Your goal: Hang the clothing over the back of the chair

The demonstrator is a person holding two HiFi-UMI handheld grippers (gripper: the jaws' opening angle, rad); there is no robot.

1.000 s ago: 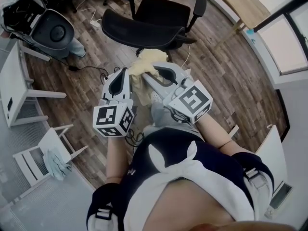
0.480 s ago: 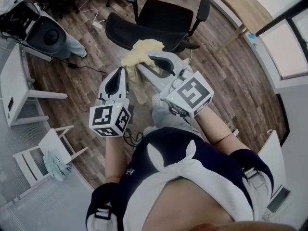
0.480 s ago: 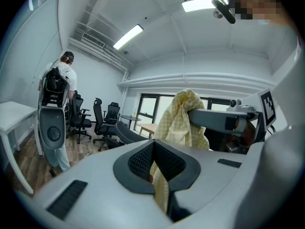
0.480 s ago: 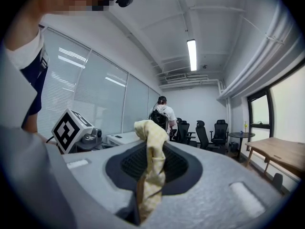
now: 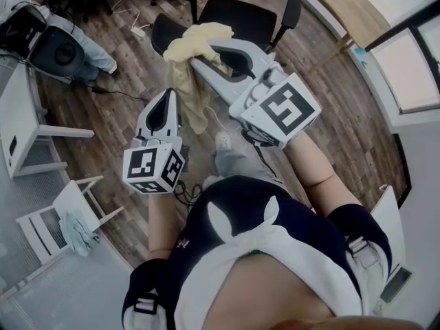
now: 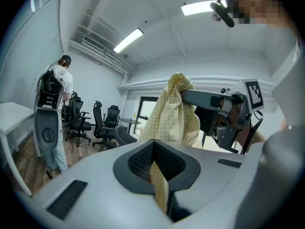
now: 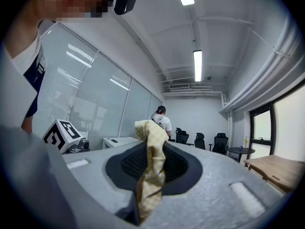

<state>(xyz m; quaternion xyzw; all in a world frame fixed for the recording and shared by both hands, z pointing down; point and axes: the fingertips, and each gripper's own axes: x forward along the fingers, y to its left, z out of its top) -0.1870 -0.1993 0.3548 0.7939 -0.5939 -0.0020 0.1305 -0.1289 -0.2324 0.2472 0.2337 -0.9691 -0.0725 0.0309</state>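
Pale yellow checked cloth garment (image 5: 184,50) hangs just short of the black office chair (image 5: 242,16). The right gripper (image 5: 199,62) clamps its top and the left gripper (image 5: 169,96) its lower edge. Suggest: spread, lift over the chair's back, then drape.

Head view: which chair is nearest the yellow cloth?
The black padded office chair at the top, just beyond the yellow checked cloth; the white slatted chair stands far off at lower left.
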